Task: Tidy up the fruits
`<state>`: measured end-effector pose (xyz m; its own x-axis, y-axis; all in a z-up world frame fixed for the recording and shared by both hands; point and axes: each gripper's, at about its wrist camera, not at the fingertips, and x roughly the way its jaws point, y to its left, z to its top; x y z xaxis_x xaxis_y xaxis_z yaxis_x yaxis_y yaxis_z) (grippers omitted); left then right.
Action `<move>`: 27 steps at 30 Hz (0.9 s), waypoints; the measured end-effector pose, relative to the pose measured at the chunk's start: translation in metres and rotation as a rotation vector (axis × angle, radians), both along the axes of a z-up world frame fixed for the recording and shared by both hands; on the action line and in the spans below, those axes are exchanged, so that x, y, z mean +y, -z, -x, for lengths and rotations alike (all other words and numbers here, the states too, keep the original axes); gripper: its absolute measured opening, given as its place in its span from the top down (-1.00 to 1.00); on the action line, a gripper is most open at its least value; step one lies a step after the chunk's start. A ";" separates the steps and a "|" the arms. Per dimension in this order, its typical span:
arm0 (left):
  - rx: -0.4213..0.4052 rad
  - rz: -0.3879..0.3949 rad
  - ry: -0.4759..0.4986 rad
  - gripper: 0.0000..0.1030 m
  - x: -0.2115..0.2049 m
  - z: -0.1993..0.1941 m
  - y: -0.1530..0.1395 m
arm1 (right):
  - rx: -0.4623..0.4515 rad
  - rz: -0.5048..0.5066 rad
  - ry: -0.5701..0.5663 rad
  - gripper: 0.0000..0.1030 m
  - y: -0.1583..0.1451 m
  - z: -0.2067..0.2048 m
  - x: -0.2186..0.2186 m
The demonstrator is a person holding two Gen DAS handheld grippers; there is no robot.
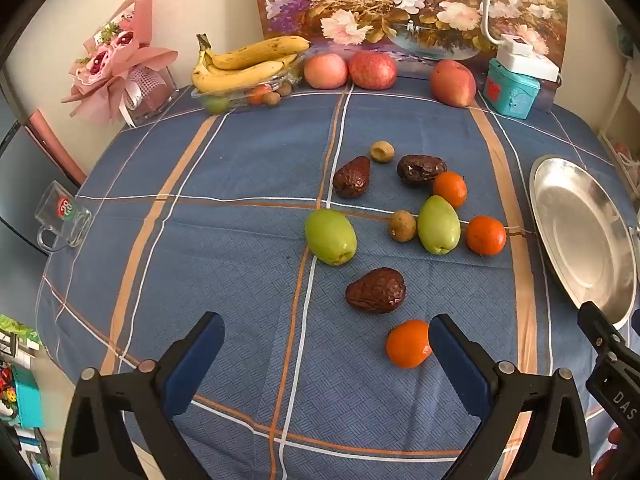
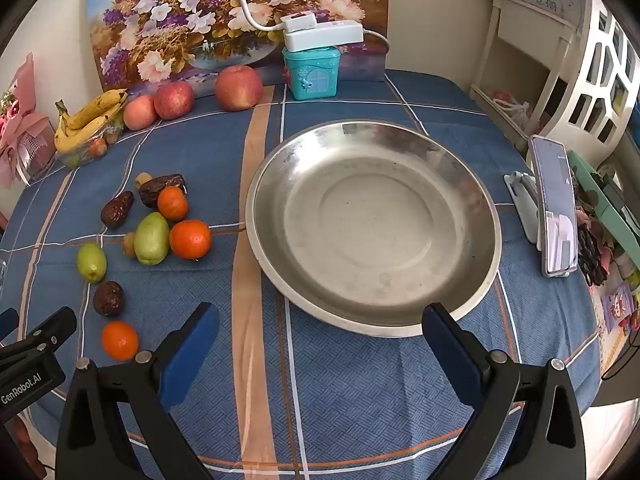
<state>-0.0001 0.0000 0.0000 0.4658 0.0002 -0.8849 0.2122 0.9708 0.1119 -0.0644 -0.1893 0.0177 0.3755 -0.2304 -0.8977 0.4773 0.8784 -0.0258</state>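
Observation:
Small fruits lie loose on the blue checked tablecloth: three oranges, the nearest (image 1: pixel 408 343) (image 2: pixel 119 340), two green fruits (image 1: pixel 330 236) (image 1: pixel 438 224), three dark wrinkled dates, the nearest (image 1: pixel 376 290), and two small brown fruits (image 1: pixel 402 225). An empty steel plate (image 2: pixel 374 224) (image 1: pixel 584 232) lies to their right. My left gripper (image 1: pixel 326 344) is open and empty, with the nearest orange just inside its right finger. My right gripper (image 2: pixel 320 332) is open and empty in front of the plate's near rim.
At the back stand bananas on a clear tray (image 1: pixel 244 64), three apples (image 1: pixel 372 69), a teal box (image 1: pixel 510 90) and a flower painting. A glass mug (image 1: pixel 64 220) is at the left edge. A phone on a stand (image 2: pixel 554 204) is right of the plate.

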 end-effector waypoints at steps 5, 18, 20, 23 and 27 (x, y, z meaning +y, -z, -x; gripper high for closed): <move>0.000 0.002 0.002 -1.00 0.001 0.001 0.001 | 0.000 0.001 -0.003 -0.96 0.000 0.000 0.001; 0.000 0.000 0.002 -1.00 0.001 0.000 0.000 | 0.001 0.000 -0.004 -0.96 0.000 0.000 0.001; 0.000 0.000 0.002 -1.00 0.001 0.000 0.000 | 0.001 0.000 -0.003 -0.96 0.000 0.000 0.001; 0.000 0.000 0.002 -1.00 0.001 0.000 0.000 | 0.001 0.001 -0.003 -0.96 0.000 0.000 0.001; 0.004 0.001 0.003 -1.00 0.001 0.000 0.000 | 0.001 0.001 -0.003 -0.96 0.000 0.000 0.001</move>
<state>0.0004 0.0007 0.0001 0.4623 -0.0019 -0.8867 0.2153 0.9703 0.1102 -0.0641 -0.1881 0.0179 0.3755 -0.2300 -0.8978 0.4746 0.8798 -0.0269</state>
